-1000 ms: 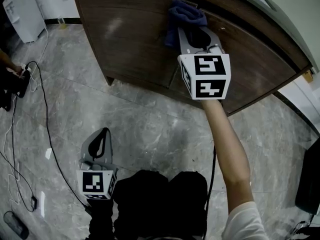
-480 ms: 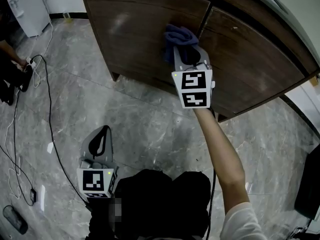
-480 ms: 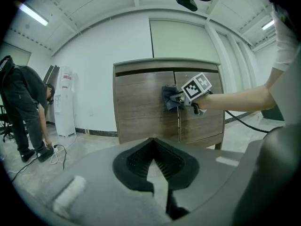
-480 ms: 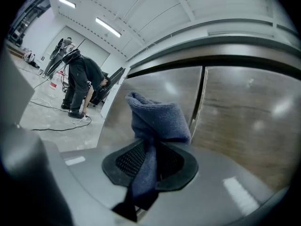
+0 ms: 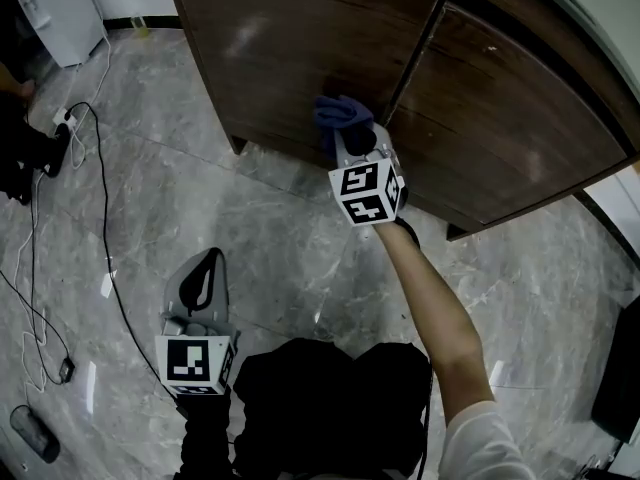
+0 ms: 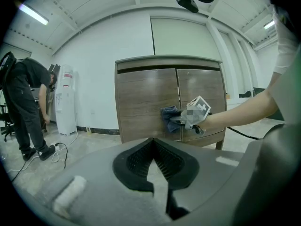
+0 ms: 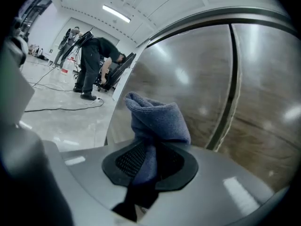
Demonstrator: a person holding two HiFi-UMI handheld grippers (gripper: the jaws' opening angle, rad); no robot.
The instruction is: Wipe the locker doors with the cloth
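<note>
**Cloth pinched in the right gripper, against the lower left locker door**

The right gripper [image 5: 352, 138] is held out at arm's length toward the locker. Its jaws are clamped on a blue cloth [image 7: 155, 120]. A thin tail of the fabric runs down between the pads, and the bulk of it bunches up in a folded wad beyond the jaw tips. In the head view the wad [image 5: 339, 115] lies ahead of the gripper, against the lower part of the left door [image 5: 290, 48]. It sits just to the left of the dark seam [image 5: 411, 53] that separates this door from the right door [image 5: 520, 118]. Both doors are dark brown wood grain with soft glare patches. In the right gripper view the seam runs up just to the right of the cloth.

The left gripper [image 5: 208, 273] hangs low beside the person's body, well back from the locker and over the grey marble floor [image 5: 290, 258]. Its jaws are drawn together with nothing between them, so only a sliver of floor shows through the narrow V between the pads. From its own view, the cloth and the right gripper sit straight ahead, low on the locker front.

Far to the left of that gripper, black cables [image 5: 103, 228] trail across the floor. A white water dispenser [image 6: 66, 102] stands by the wall. Next to it, another person [image 6: 28, 107] in dark clothes bends forward.
</note>
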